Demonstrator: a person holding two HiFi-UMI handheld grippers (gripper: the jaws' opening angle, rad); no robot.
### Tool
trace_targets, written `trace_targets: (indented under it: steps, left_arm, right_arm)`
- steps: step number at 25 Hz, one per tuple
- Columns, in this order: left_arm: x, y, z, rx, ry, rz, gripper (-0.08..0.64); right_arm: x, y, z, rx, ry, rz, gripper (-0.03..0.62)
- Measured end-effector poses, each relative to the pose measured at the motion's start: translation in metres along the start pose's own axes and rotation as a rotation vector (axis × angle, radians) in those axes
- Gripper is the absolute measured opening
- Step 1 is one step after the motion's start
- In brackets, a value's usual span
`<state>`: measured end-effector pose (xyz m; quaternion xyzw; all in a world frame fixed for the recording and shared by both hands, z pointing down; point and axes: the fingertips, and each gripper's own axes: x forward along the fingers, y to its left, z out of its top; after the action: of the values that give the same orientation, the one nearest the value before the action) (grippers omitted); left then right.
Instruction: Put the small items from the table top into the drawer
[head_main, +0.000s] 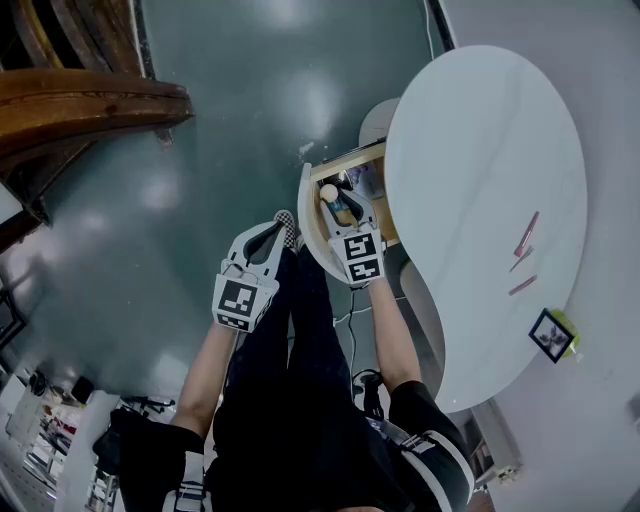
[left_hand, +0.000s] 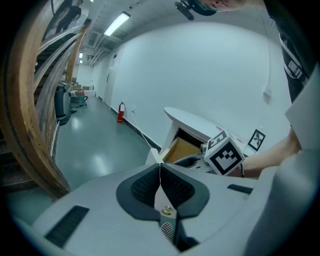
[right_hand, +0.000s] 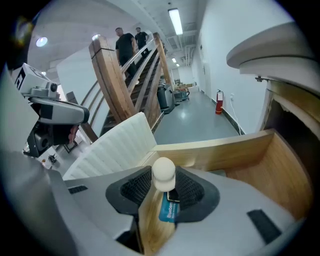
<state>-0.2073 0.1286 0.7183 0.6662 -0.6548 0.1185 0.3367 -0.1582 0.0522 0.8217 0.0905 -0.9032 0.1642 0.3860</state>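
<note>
The wooden drawer (head_main: 350, 158) stands pulled out from the left side of the white table (head_main: 500, 150), its white ribbed front (right_hand: 114, 142) toward me. My right gripper (head_main: 336, 198) hovers over the drawer's front end. It is shut on a small item with a round cream cap (right_hand: 163, 171) and a blue label. My left gripper (head_main: 283, 222) hangs to the left of the drawer over the floor. Its pads (left_hand: 145, 185) are pressed together with nothing between them. Pink stick-like items (head_main: 527, 233) lie on the table's far right part.
A square marker card (head_main: 552, 335) lies near the table's right edge. A wooden staircase (head_main: 80, 100) stands at the left, with people on it (right_hand: 125, 42). Green floor (head_main: 240, 120) surrounds the drawer. A red fire extinguisher (left_hand: 120, 112) stands by the wall.
</note>
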Motion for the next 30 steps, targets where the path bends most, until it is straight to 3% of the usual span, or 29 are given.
trace_targets:
  steps: [16,30]
  left_arm:
    - [-0.021,-0.007,0.029,0.025,-0.043,0.003,0.02]
    - [-0.071,-0.041,0.109,0.103,-0.162,-0.007,0.02]
  right_arm:
    - [-0.031,0.008,0.033,-0.016,-0.057,-0.04,0.146]
    - [-0.124,0.021,0.112,-0.039,-0.221,-0.111,0.144]
